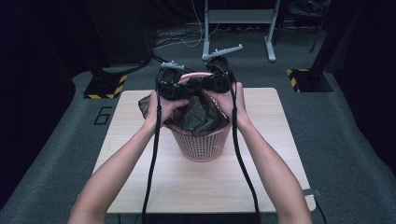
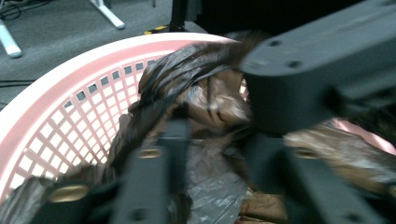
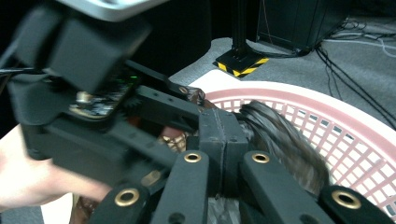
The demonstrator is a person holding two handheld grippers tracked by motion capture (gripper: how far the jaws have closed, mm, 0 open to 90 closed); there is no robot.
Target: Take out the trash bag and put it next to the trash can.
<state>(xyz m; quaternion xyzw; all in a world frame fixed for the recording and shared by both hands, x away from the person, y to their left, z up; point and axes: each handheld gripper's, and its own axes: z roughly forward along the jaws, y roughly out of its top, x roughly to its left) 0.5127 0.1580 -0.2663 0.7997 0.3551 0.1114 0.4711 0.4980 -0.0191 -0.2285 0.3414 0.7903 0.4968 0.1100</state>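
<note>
— Progress on lining the pink basket (image 1: 201,145)?

— Partway. Dark bin bag (image 1: 196,114) already inside, mouth bunched above the far rim; one flap draped over the near left edge, rest not yet folded over.

— Basket placement?

— Middle of the bench (image 1: 187,186), well clear of every edge.

— Gripper states?

— Right gripper (image 3: 223,140) pinched tight on a gathered fold of bag at the rim. Left gripper (image 2: 212,140) narrowly parted, bag plastic between the jaws – grip unclear, too blurred.

— Room to work?

— Tight above – both grippers nearly touching over the far rim. Plenty of bare bench on all sides for spreading outward.
</note>
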